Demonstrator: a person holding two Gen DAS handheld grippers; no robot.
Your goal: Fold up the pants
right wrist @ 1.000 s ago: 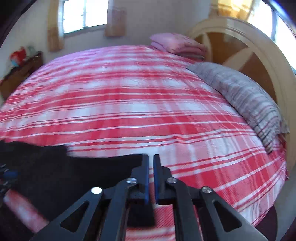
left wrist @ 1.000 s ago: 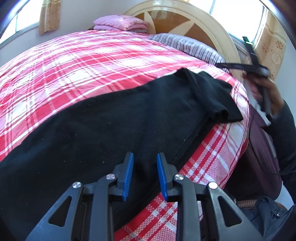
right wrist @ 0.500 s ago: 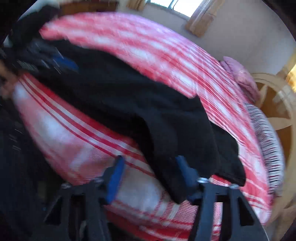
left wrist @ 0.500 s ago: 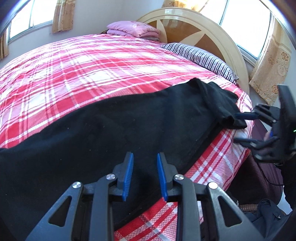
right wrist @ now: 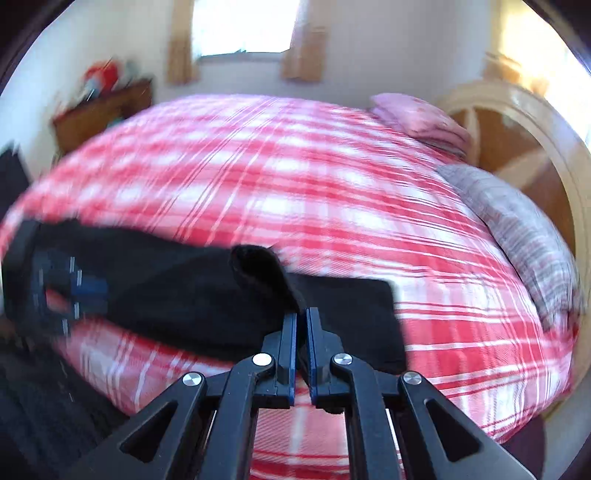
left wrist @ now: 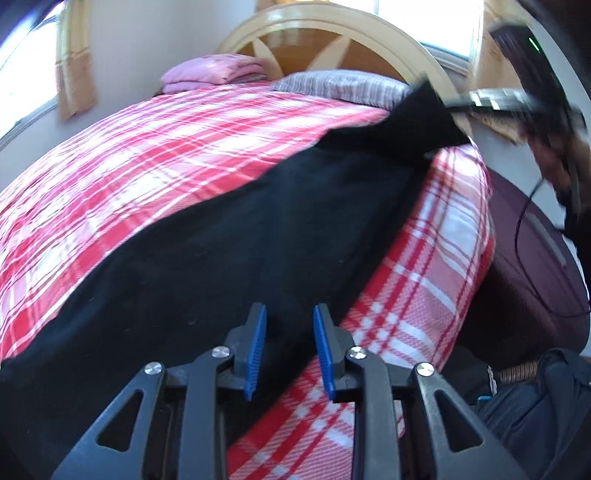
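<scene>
Black pants point(left wrist: 236, 251) lie stretched along the near edge of a bed with a red and white plaid cover point(left wrist: 155, 158). My left gripper point(left wrist: 288, 314) is open, its blue pads just above the pants' near end. My right gripper point(right wrist: 302, 314) is shut on the far end of the pants point(right wrist: 258, 273) and lifts that end off the bed. In the left wrist view the right gripper point(left wrist: 454, 105) shows at top right, pulling the cloth up. In the right wrist view the left gripper point(right wrist: 74, 288) shows blurred at the left.
A striped grey pillow point(left wrist: 343, 83) and a folded pink blanket point(left wrist: 214, 72) lie by the cream headboard point(left wrist: 332, 29). A dark purple suitcase point(left wrist: 535, 266) stands beside the bed. A wooden dresser point(right wrist: 103, 110) stands by the far wall.
My right gripper was open over the pants' folded end half a second ago; now it is shut on that end and has raised it. My left gripper has stayed open over the near end.
</scene>
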